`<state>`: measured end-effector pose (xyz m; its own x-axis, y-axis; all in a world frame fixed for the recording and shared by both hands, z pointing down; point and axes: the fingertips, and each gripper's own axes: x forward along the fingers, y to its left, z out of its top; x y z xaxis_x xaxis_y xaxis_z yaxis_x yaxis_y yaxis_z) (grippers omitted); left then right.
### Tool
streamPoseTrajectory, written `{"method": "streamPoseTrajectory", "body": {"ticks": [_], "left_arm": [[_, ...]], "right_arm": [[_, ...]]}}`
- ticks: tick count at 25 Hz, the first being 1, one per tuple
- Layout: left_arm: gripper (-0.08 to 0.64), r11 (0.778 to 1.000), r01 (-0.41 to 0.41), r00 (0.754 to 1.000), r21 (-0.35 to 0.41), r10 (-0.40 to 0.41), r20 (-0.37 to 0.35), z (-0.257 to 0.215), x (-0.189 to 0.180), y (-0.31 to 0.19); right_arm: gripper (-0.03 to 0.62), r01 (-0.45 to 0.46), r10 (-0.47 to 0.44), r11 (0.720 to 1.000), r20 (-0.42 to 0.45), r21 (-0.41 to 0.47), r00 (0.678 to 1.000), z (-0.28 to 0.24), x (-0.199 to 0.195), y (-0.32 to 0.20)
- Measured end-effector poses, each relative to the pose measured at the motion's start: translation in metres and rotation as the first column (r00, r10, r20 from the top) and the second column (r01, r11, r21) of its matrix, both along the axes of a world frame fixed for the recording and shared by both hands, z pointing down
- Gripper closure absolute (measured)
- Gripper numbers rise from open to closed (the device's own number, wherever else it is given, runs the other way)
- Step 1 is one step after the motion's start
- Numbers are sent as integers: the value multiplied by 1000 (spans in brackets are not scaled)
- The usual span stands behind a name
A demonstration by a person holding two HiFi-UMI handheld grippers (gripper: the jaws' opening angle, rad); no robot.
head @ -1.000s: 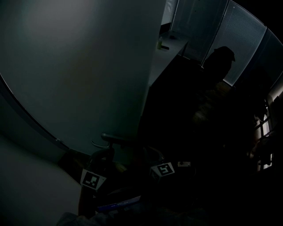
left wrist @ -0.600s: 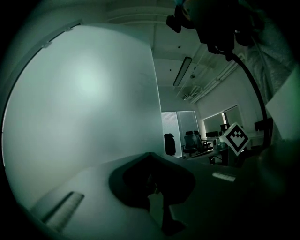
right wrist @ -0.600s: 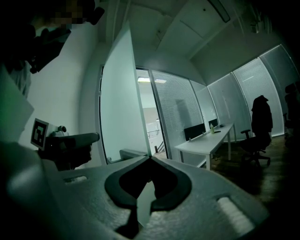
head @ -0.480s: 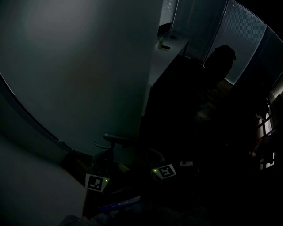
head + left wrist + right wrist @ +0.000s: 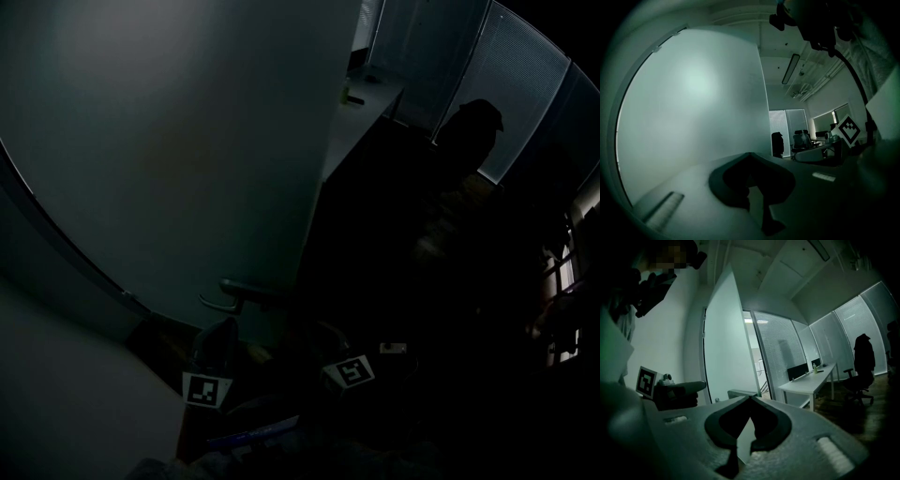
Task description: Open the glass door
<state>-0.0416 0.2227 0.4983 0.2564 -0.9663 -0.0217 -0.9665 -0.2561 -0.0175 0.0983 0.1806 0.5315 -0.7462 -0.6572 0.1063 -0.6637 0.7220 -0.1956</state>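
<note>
Head view: glass door [image 5: 187,159] fills left and looks part open, dark room showing past its right edge. Handle [image 5: 242,292] low, near. Left gripper [image 5: 221,336] just below handle, angled up at pane; contact unclear in dim light.

Left gripper view: fingers closed tip to tip, empty, frosted pane close on left. Risk: no hold on handle, so tips may skid on smooth glass and door may swing back.

Right gripper view: right gripper [image 5: 750,398] fingers closed, empty, held level, aimed past door edge into far room. Risk: swinging edge clips it.
</note>
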Motion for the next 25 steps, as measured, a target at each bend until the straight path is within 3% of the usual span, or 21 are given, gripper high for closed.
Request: {"method": "streamPoseTrajectory", "body": {"ticks": [25], "left_arm": [[557, 999, 51, 998, 12, -51, 30, -2, -6, 7]], "right_arm": [[591, 19, -20, 1000, 15, 22, 1000, -8, 7, 12]]}}
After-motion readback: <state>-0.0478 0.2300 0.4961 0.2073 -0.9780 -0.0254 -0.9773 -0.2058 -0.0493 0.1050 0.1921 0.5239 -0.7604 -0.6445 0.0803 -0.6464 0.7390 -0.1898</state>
